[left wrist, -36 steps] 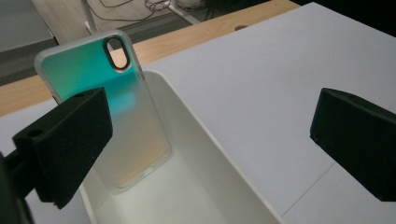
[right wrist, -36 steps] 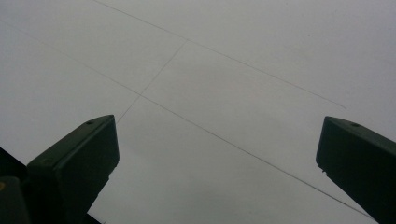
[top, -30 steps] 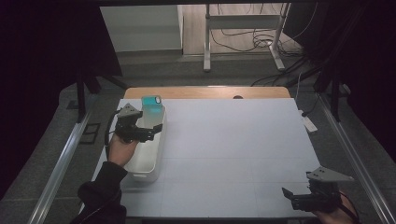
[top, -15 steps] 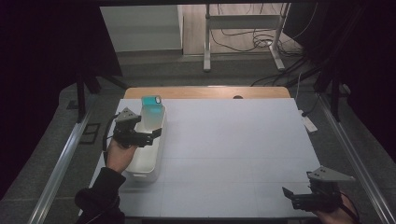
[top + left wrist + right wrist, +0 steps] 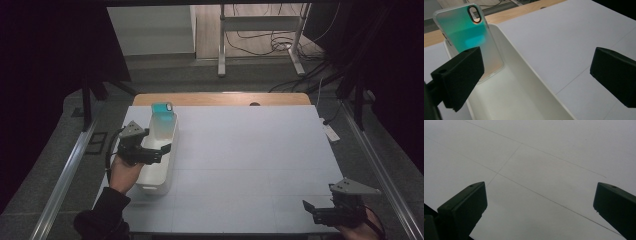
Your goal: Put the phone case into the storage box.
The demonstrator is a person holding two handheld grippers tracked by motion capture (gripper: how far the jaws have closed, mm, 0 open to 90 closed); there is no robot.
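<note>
My left gripper point(image 5: 536, 80) is released, jaws wide apart over the long white plastic bin point(image 5: 524, 82). The teal translucent phone case point(image 5: 466, 32) leans inside its far end, beyond my jaws, apparently delivered. My right gripper point(image 5: 539, 212) gapes over bare white tabletop point(image 5: 549, 157); only withdrawal seems left.

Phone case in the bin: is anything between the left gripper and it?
Nothing visible is. The left gripper is open over the white bin, and the teal phone case leans upright against the bin's far end, just ahead of the jaws, with only bare bin floor between.
</note>
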